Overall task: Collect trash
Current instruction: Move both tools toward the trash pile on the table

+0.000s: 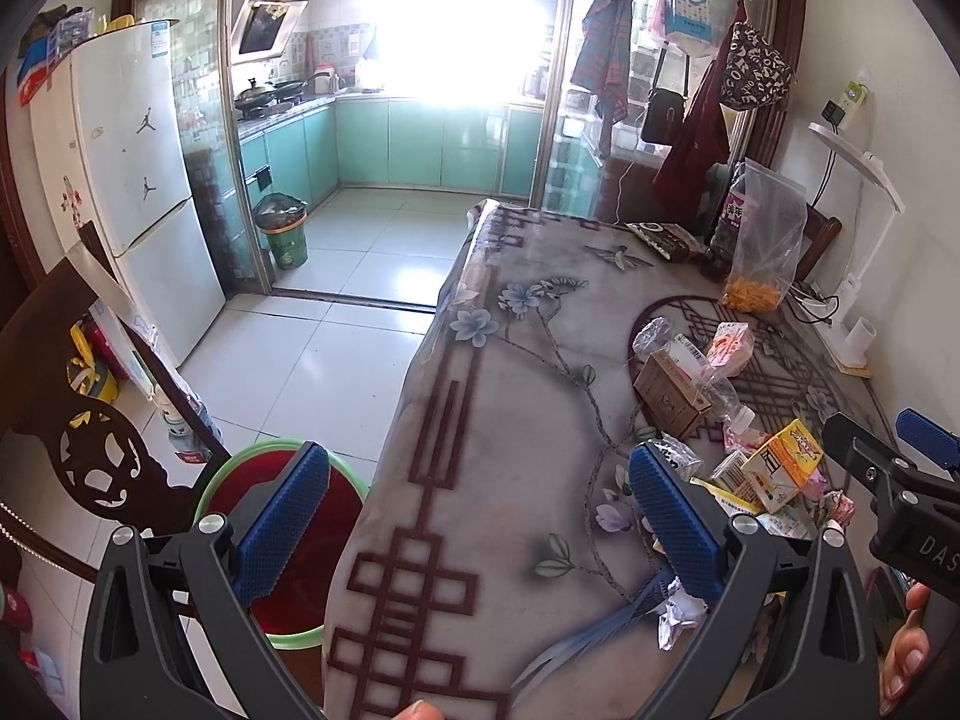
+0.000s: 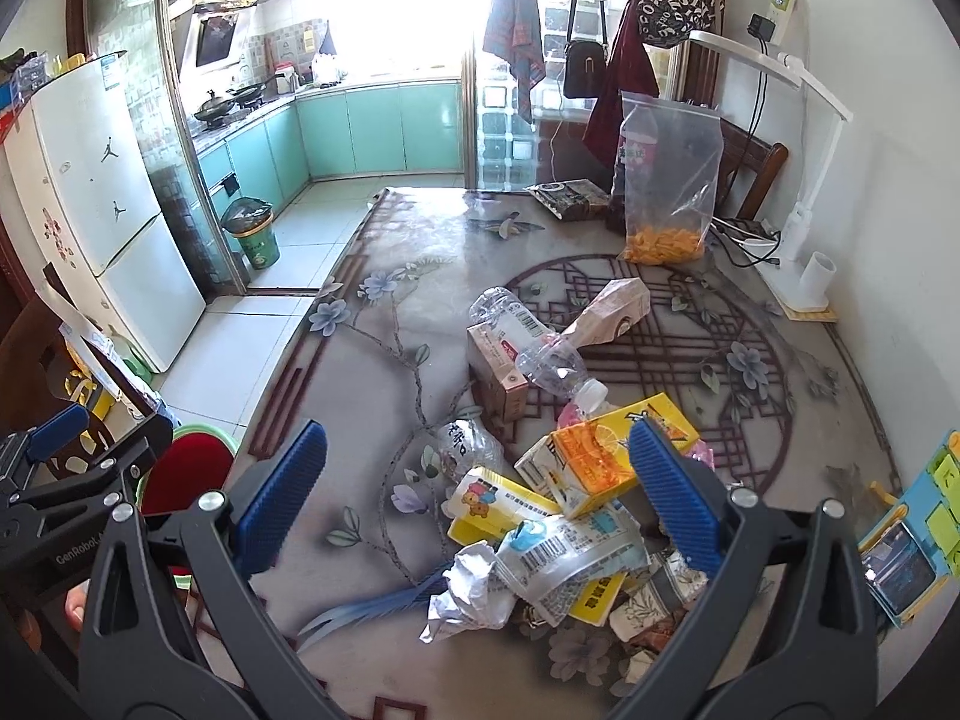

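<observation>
The trash [image 2: 558, 480] lies heaped on the counter [image 2: 390, 372], on its near right part: a yellow carton [image 2: 606, 456] at the middle, a crumpled paper wad [image 2: 474, 588] and a flattened label wrapper [image 2: 570, 558] nearer than it, a crushed clear bottle [image 2: 534, 348] and a brown box [image 2: 498, 372] beyond it. All of it looks light and empty; the cartons are stiff enough to pinch across their flat sides, the bottle likely slick and springy, best taken at its neck, the paper soft and easy to squeeze. Both claws are spread wide and hold nothing: the right claw [image 2: 480, 492] hovers over the heap, the left claw [image 1: 477, 516] left of it, over the counter's edge. Left of the carton, below the counter's edge, stands a green-rimmed bin [image 1: 336, 516] with a red liner; what is in it cannot be told. Far beyond, a clear bag [image 2: 669, 180] holds orange snacks.
</observation>
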The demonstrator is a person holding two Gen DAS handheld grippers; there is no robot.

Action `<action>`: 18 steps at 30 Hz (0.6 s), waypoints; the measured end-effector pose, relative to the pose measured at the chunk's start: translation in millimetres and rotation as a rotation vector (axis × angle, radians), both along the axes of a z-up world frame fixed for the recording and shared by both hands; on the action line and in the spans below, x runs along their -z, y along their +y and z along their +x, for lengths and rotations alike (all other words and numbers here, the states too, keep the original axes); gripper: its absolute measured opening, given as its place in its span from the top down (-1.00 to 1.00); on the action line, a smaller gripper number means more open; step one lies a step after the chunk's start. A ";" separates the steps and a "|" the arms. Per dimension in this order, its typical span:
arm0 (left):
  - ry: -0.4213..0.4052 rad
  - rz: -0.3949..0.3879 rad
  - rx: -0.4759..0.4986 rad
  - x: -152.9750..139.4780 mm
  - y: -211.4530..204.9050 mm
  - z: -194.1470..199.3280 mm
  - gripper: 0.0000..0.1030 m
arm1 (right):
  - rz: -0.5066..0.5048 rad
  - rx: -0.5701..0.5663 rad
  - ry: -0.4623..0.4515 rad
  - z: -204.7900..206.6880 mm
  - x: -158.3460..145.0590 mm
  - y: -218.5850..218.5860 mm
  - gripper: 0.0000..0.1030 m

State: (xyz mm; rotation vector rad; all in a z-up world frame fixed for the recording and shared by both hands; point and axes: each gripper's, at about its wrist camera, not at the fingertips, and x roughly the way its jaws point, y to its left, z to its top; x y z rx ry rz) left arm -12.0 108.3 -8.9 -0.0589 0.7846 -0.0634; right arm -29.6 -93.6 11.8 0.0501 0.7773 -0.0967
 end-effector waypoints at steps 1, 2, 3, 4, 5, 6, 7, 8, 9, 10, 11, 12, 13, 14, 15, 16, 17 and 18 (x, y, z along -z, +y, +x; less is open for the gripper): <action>0.001 0.000 0.003 0.4 0.7 -0.2 -0.85 | -0.001 0.001 0.000 -0.8 0.2 1.5 -0.93; 0.001 -0.001 0.005 0.8 0.9 -0.6 -0.85 | -0.003 0.003 0.000 -1.9 0.3 3.1 -0.93; 0.002 -0.004 0.008 1.2 1.2 -0.9 -0.85 | -0.005 0.004 0.000 -2.9 0.5 4.1 -0.93; 0.003 -0.005 0.012 1.7 1.1 -1.1 -0.85 | -0.008 0.006 0.001 -4.2 1.3 5.0 -0.93; 0.005 -0.006 0.015 2.3 0.8 -1.0 -0.85 | -0.009 0.007 0.005 -5.1 2.3 5.0 -0.93; 0.007 -0.007 0.018 3.0 0.2 -1.1 -0.85 | -0.008 0.009 0.009 -5.8 3.2 4.7 -0.93; 0.005 -0.008 0.020 2.9 -0.6 -1.5 -0.85 | -0.008 0.011 0.013 -6.5 4.2 4.2 -0.93; 0.003 -0.008 0.021 2.7 -0.8 -1.9 -0.85 | -0.008 0.014 0.014 -7.3 4.5 4.5 -0.93; -0.001 -0.007 0.022 2.1 -1.6 -2.3 -0.85 | -0.008 0.017 0.015 -8.1 4.9 3.9 -0.93; -0.003 -0.009 0.023 1.9 -1.9 -2.6 -0.85 | -0.008 0.020 0.016 -9.0 4.9 2.5 -0.93; -0.003 -0.010 0.025 1.8 -3.0 -2.7 -0.85 | -0.007 0.022 0.015 -9.5 4.6 1.1 -0.93; -0.002 -0.010 0.027 2.3 -3.9 -2.8 -0.85 | -0.006 0.025 0.015 -9.8 4.7 -0.3 -0.93; 0.000 -0.008 0.029 2.9 -5.2 -3.0 -0.85 | -0.003 0.028 0.016 -10.2 4.9 -2.1 -0.93; 0.002 -0.005 0.031 3.5 -6.3 -3.3 -0.85 | 0.000 0.029 0.017 -10.3 5.3 -3.5 -0.93; 0.004 -0.004 0.032 3.9 -7.5 -3.7 -0.85 | 0.002 0.029 0.018 -10.2 5.8 -4.7 -0.93; 0.006 -0.003 0.032 4.4 -8.7 -3.8 -0.85 | 0.004 0.029 0.021 -10.0 6.6 -6.2 -0.93; 0.005 -0.003 0.030 4.6 -9.9 -4.0 -0.85 | 0.004 0.027 0.023 -9.7 7.0 -6.7 -0.93; 0.003 -0.003 0.028 4.5 -10.4 -4.1 -0.85 | 0.004 0.024 0.026 -9.4 7.6 -7.5 -0.93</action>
